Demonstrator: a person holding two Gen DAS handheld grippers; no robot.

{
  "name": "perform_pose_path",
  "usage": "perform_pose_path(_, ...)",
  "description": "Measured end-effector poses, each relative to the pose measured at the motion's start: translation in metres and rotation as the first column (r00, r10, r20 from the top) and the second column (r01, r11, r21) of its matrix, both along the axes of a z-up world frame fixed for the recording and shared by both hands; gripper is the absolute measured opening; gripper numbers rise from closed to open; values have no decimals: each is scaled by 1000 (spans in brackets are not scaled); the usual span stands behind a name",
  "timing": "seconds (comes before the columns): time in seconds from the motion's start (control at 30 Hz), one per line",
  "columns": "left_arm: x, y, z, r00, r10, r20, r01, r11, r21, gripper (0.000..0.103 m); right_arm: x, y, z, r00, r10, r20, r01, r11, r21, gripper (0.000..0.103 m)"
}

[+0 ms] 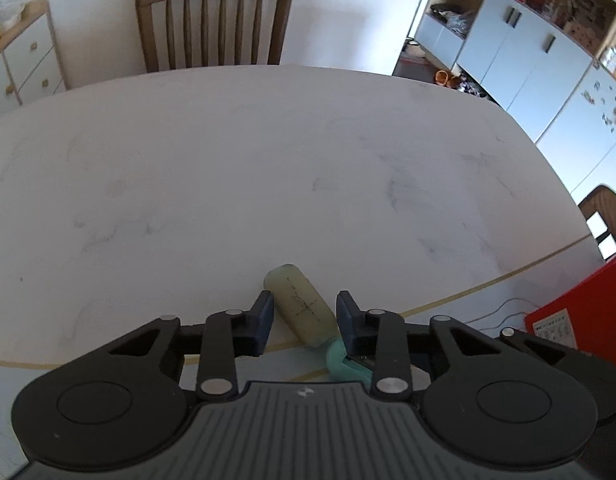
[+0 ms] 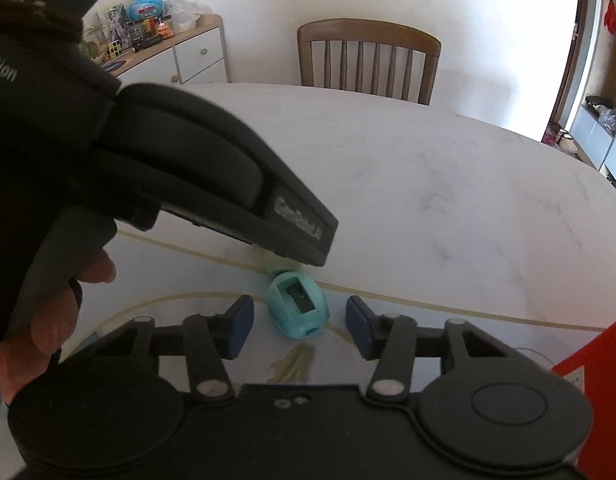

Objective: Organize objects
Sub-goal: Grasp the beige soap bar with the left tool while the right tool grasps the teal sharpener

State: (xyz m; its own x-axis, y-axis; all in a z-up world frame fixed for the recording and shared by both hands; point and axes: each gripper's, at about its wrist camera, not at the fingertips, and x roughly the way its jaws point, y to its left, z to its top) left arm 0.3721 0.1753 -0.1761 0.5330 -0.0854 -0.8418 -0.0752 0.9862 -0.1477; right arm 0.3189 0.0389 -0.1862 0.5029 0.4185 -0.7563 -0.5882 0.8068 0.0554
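A pale yellowish cylinder (image 1: pixel 301 306) lies on the white table (image 1: pixel 267 160) between the pads of my left gripper (image 1: pixel 304 312), which is open around it. A turquoise pencil sharpener (image 1: pixel 342 362) lies just behind the cylinder, by the right finger. In the right wrist view the same sharpener (image 2: pixel 299 305) lies on the pale mat between the fingers of my open right gripper (image 2: pixel 299 326). The left gripper's black body (image 2: pixel 211 184) and the hand holding it cross above the sharpener and hide the cylinder.
A wooden chair (image 1: pixel 213 20) stands at the table's far side. A red box (image 1: pixel 580 312) sits at the right edge of the table with a thin cable beside it. A white drawer cabinet (image 2: pixel 179 60) with clutter stands at the back left.
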Motion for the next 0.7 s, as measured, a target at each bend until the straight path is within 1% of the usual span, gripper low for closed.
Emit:
perform_pose_path(0.13,-1,0,1,1000,-11,7,11,1000,2,27,-3,1,1,1000,-3,0,3,1000,-7,37)
perform_pose_path(0.17,0,0,2,1000,-10,7,10,1000,3,26,-4,1,1,1000,-5,4,5,1000,-12,32)
perform_pose_path(0.3,-1,-2,6,1000,-8,12,8,1000,16,24,-12,2,1,1000,-6,18,7,999,-42,31)
perform_pose_path(0.37,-3,-4,8,1000,-8,12,8,999,36,24,-18,0,2,1000,-10,26,12,999,-49,31)
perform_pose_path(0.53,-10,-4,15,1000,-10,21,9,999,40,24,-32,-11,10,999,-31,34,32,999,-35,31)
perform_pose_path(0.7,-23,-5,29,999,-23,44,21,999,46,23,-49,-29,25,997,-62,36,62,998,-4,31)
